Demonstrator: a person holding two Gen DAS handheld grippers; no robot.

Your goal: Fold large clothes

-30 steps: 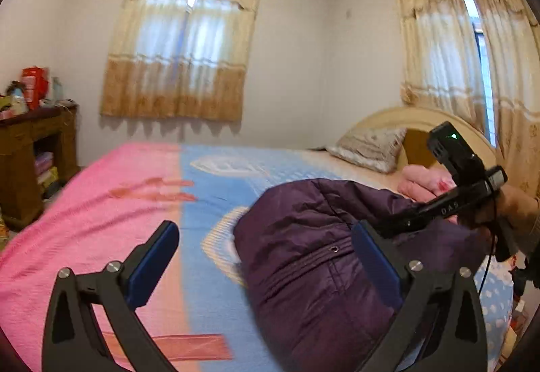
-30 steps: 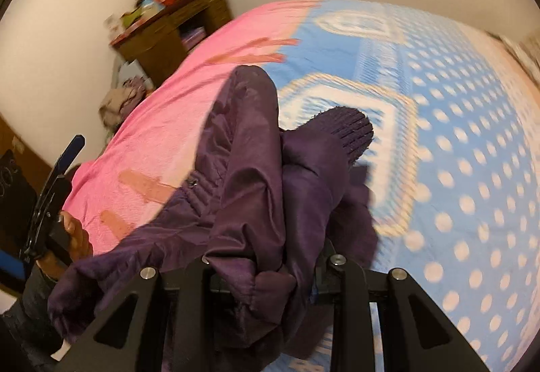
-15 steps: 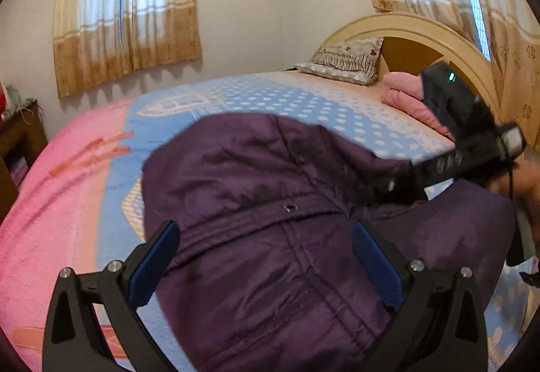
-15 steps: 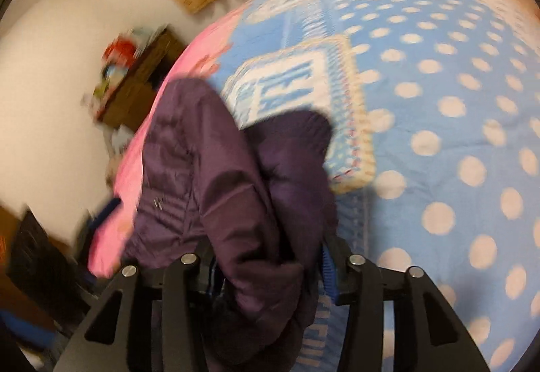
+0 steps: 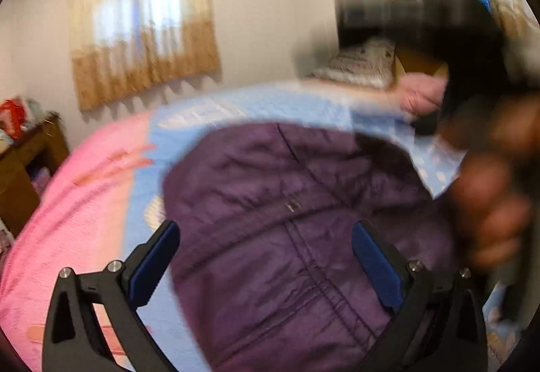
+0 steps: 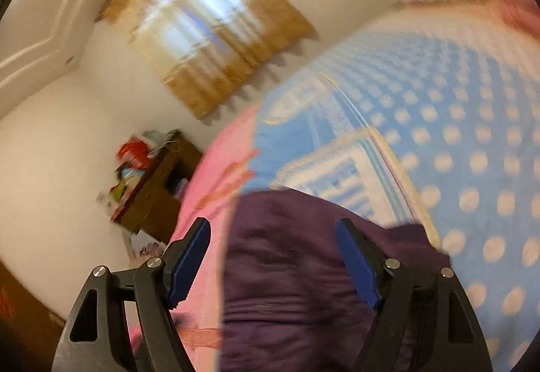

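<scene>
A bed [image 5: 101, 203] covered by a pink and blue polka-dot bedspread [image 6: 472, 142] fills both views. A purple padded jacket [image 5: 287, 220] lies bunched on the bedspread, straddling the seam where pink meets blue. The left gripper [image 5: 266, 257] hangs over the jacket with its jaws spread wide, gripping nothing. The right gripper [image 6: 273, 257] is likewise above the jacket, jaws wide apart and empty. A wooden side cabinet [image 6: 158, 189] stands by the wall beside the bed.
</scene>
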